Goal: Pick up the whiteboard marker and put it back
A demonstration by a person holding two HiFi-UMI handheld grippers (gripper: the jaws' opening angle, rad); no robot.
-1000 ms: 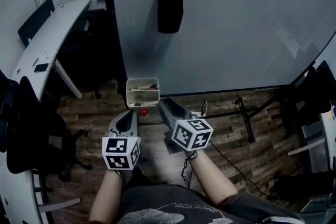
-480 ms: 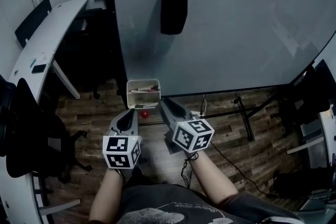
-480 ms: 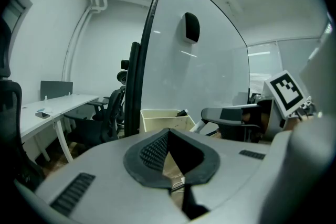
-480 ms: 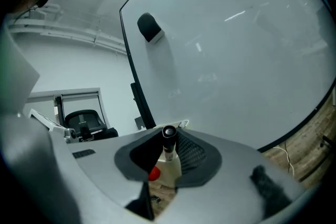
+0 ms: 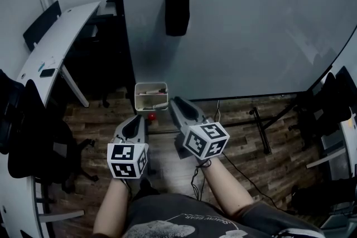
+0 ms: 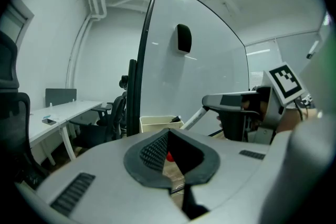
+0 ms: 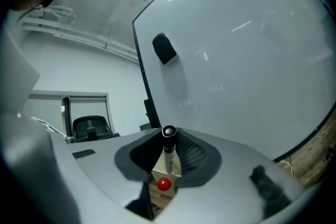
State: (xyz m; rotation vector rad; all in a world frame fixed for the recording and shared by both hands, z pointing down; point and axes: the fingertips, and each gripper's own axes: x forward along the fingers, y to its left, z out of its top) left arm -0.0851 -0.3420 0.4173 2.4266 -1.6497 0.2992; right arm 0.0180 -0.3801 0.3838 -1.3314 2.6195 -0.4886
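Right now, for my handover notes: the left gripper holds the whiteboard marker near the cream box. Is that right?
No: the right gripper holds the whiteboard marker near the cream box; its jaws have just been closing and now clamp it. The right gripper view shows this; the left gripper is empty.

Grey moulded left claw [image 5: 135, 121] and right claw [image 5: 174, 103], each carried a black-and-white marker cube [image 5: 128, 160], dark printed T-shirt [image 5: 167, 226] (short sleeves)
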